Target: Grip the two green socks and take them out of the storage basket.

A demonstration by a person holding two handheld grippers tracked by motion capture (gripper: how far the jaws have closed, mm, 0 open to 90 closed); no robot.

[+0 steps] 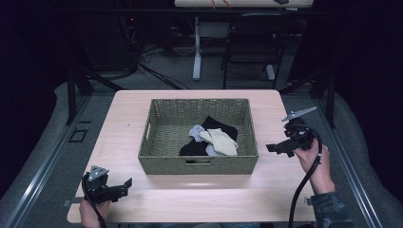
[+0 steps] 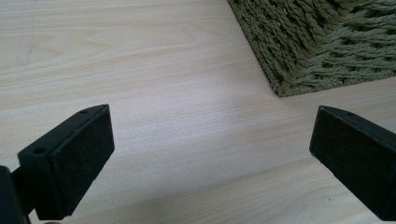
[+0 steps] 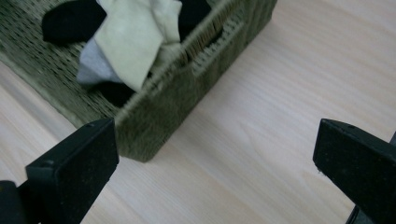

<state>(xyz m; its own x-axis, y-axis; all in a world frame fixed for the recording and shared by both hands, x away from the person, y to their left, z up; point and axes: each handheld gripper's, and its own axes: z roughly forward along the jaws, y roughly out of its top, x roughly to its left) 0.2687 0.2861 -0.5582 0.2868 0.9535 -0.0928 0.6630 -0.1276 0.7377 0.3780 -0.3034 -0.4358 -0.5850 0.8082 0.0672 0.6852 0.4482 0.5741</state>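
A green woven basket sits in the middle of the light wooden table. Inside it lies a pile of socks: a cream one on top, a grey one and black ones. My left gripper is open, low over the table's front left, with the basket's corner ahead. To the right of the basket my right gripper is open, held above the table. It looks at the basket's corner and the cream sock.
A dark chair and a white desk leg stand on the floor beyond the table. Cables trail on the floor at the back left. Bare tabletop lies in front of the basket and on both sides.
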